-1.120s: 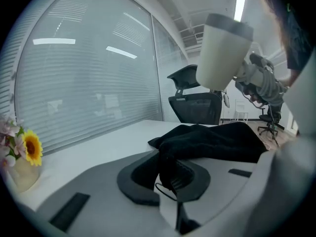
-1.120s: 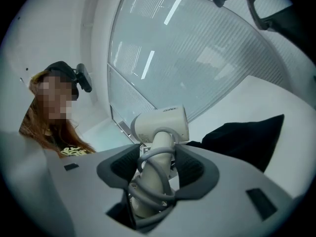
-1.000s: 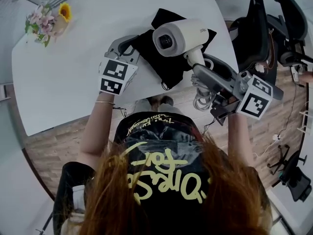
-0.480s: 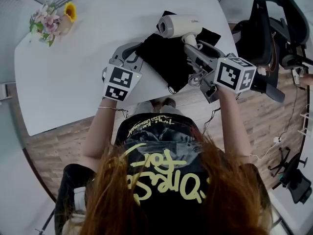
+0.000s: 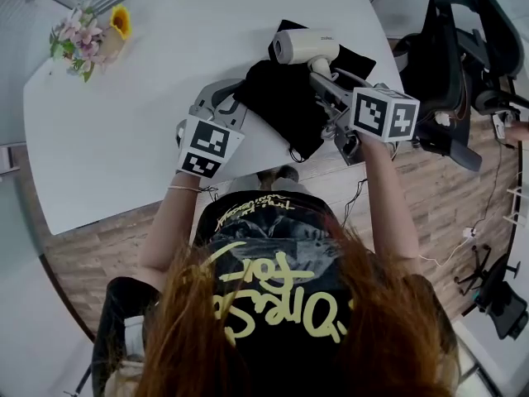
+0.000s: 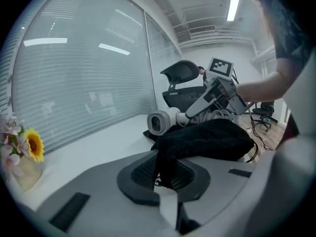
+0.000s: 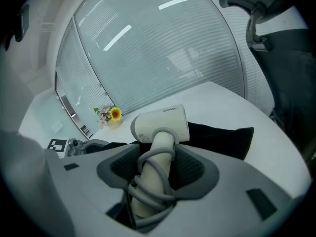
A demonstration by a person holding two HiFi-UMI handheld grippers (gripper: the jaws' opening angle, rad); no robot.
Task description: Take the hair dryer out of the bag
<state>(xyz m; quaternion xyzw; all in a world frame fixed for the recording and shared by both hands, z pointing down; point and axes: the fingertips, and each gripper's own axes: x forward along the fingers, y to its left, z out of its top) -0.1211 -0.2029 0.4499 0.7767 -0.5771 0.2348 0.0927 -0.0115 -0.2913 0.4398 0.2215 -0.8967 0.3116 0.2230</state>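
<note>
The hair dryer (image 5: 304,46) looks clear of the bag (image 5: 285,98) already: its whole white body shows in the head view, with no black cloth around the barrel or the handle, so the extraction itself appears done. What seems to remain is setting it down on the white table (image 5: 149,98) and letting go. The right gripper (image 7: 157,174) grips the dryer by its handle, the jaws standing wide with their dark pads pressed on both sides. The barrel sits over the far corner of the bag, near the table's far right edge (whether it rests on the cloth or hangs just above it cannot be told from these views). The left gripper (image 6: 165,174) has its jaws nearly together, pinching a fold of the bag's black fabric at the near left side and pinning it in place. The bag lies slumped and rumpled on the table between the two grippers. The dryer is a compact, matt off-white model with a short round barrel, a dark grille at one end and small grey lettering on its side. A pale grey cord (image 7: 153,181) is wound in several loose loops round the handle, right where the pads hold. Those loops could slip or snag on release.
</note>
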